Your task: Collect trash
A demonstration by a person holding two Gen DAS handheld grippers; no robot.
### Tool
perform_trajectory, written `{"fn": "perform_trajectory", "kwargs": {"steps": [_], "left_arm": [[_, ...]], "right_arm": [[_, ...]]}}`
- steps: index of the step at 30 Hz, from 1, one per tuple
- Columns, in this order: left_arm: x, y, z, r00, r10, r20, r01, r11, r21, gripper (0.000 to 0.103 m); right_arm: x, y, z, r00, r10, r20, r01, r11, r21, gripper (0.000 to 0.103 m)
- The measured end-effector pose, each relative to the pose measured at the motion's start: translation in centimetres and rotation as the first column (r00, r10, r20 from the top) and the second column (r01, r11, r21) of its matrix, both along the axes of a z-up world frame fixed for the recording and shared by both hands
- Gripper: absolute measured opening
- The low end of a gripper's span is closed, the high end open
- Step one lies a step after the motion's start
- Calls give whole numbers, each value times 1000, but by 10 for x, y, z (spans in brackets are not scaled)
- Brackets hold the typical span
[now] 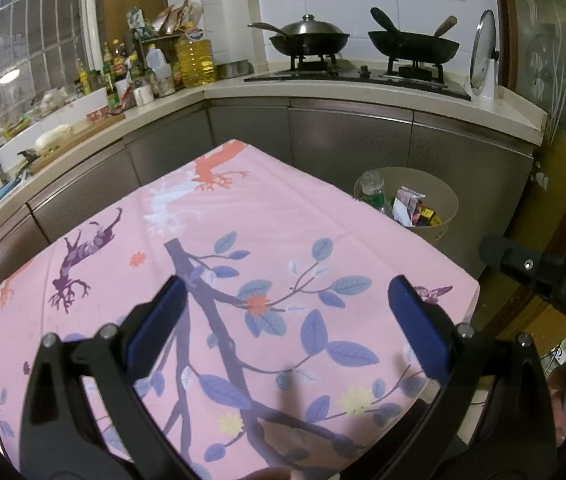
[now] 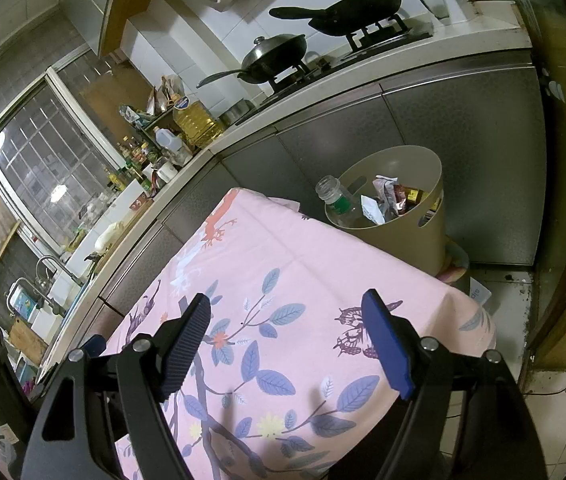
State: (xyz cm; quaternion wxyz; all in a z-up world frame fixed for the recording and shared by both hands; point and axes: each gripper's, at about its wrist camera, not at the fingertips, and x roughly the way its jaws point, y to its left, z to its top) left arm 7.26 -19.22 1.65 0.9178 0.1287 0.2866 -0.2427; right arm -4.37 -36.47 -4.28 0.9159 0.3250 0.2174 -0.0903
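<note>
Trash (image 2: pixel 387 200) in bin (image 2: pixel 411 240), both grippers empty.

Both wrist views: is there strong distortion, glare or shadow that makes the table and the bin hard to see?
Left wrist view: fisheye bends the counter edge; corners are dark; the tablecloth and bin stay sharp. Right wrist view: the scene appears tilted; two soft shadows lie on the cloth below the open right gripper; lamp glare only on the window.

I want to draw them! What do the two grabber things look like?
Both look alike. The left gripper and the right gripper have black plastic arms with cut-out slots and round silver bolts. Each finger ends in a flat dark blue pad, ridged on its face.
</note>
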Motion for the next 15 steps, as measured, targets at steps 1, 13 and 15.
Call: {"fn": "perform_trajectory", "kwargs": {"steps": [1,13,15], "left_arm": [[0,0,0,1000,0,0,0,1000,0,97],[0,-1,1,1000,-1,1,1,1000,2,97],[-2,1,1,1000,-2,18,2,1000,-2,97]], "right_arm": [[-4,2,-1,1000,0,0,0,1000,0,75],[1,1,2,1000,-1,-1,1,1000,-1,75],[0,1,2,1000,0,-1,0,1000,0,75]]}}
